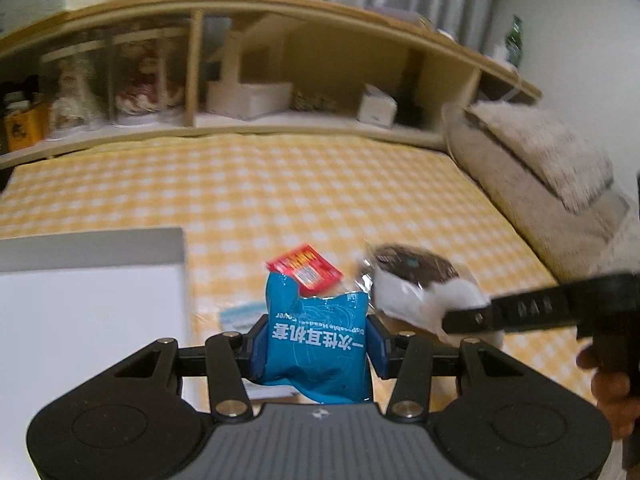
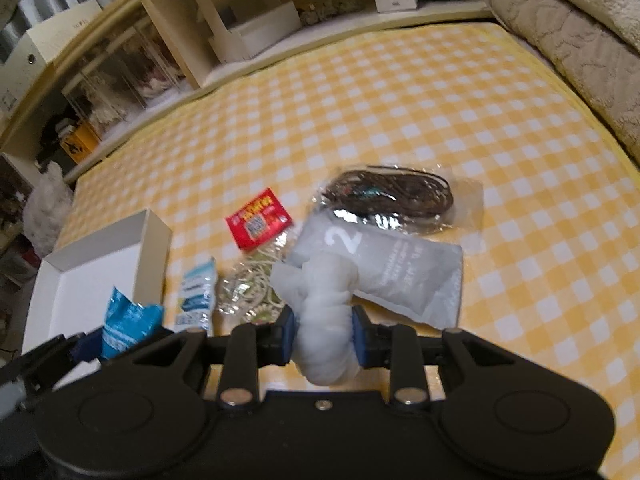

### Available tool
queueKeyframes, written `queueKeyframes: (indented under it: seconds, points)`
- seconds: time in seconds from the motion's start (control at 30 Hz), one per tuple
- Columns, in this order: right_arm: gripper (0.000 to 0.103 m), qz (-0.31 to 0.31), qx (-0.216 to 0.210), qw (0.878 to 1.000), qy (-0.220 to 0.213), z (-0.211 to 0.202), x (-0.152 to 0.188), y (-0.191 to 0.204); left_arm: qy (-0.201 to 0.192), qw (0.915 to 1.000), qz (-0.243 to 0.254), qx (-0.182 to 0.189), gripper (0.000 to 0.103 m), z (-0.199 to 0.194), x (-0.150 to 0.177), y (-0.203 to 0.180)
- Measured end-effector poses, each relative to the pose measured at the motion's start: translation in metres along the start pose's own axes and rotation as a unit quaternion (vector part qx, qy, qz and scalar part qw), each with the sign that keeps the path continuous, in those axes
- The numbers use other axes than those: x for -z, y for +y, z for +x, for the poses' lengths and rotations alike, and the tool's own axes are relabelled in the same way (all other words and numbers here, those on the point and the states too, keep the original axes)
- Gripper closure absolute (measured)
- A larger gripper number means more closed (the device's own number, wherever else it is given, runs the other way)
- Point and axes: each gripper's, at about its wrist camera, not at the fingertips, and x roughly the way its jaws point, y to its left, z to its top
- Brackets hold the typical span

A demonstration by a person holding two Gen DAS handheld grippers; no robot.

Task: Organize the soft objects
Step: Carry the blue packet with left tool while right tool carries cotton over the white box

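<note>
My left gripper [image 1: 316, 346] is shut on a blue packet [image 1: 318, 340] of disposable headset covers, held above the yellow checked bed [image 1: 280, 200]; the packet also shows in the right wrist view [image 2: 128, 322]. My right gripper [image 2: 323, 334] is shut on a white soft roll [image 2: 326, 320] and shows in the left wrist view [image 1: 520, 312]. An open white box [image 2: 96, 272] lies at the left, also in the left wrist view [image 1: 88, 300]. On the bed lie a red packet [image 2: 258, 218], a grey pouch [image 2: 384, 268] marked 2, a clear bag of dark cord [image 2: 396, 196], a small light-blue packet [image 2: 196, 300] and a bag of pale cord [image 2: 252, 288].
A wooden headboard shelf [image 1: 260, 120] with boxes and display cases runs along the far edge of the bed. A folded beige blanket [image 1: 540, 172] lies along the right side. A white fluffy thing [image 2: 46, 208] stands beyond the bed's left corner.
</note>
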Motion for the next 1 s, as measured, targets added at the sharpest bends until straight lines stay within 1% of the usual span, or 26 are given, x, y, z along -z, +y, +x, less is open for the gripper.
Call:
queueKeyframes:
  seconds: [0.13,0.27,0.4,0.57,0.73,0.9,1.0]
  points:
    - [0.073,-0.014,-0.011,1.0,-0.007,-0.006,-0.002,0.013,-0.014,0.9996,-0.019,-0.015,0.054,-0.016,-0.009,0.017]
    - [0.073,-0.035,-0.006,0.999,-0.009,-0.006,-0.005,0.027,-0.02,0.9985,-0.034,-0.039,0.054,-0.034,-0.014,0.038]
    - [0.073,-0.037,-0.004,0.999,0.0,-0.004,-0.007,0.035,-0.026,0.9963,-0.053,-0.062,0.054,-0.053,-0.016,0.062]
    - [0.073,-0.038,-0.012,0.999,0.011,0.001,-0.002,0.051,-0.019,0.9928,-0.081,-0.087,0.054,-0.069,-0.012,0.09]
    - [0.073,-0.062,-0.027,0.998,0.018,0.006,0.009,0.087,-0.002,0.9915,-0.085,-0.098,0.054,-0.078,-0.002,0.106]
    - [0.073,-0.085,-0.036,0.995,0.023,0.009,0.02,0.122,-0.002,0.9901,-0.091,-0.107,0.054,-0.091,0.002,0.125]
    - [0.073,-0.095,-0.046,0.994,0.026,0.01,0.027,0.139,0.005,0.9885,-0.095,-0.118,0.054,-0.095,0.007,0.138]
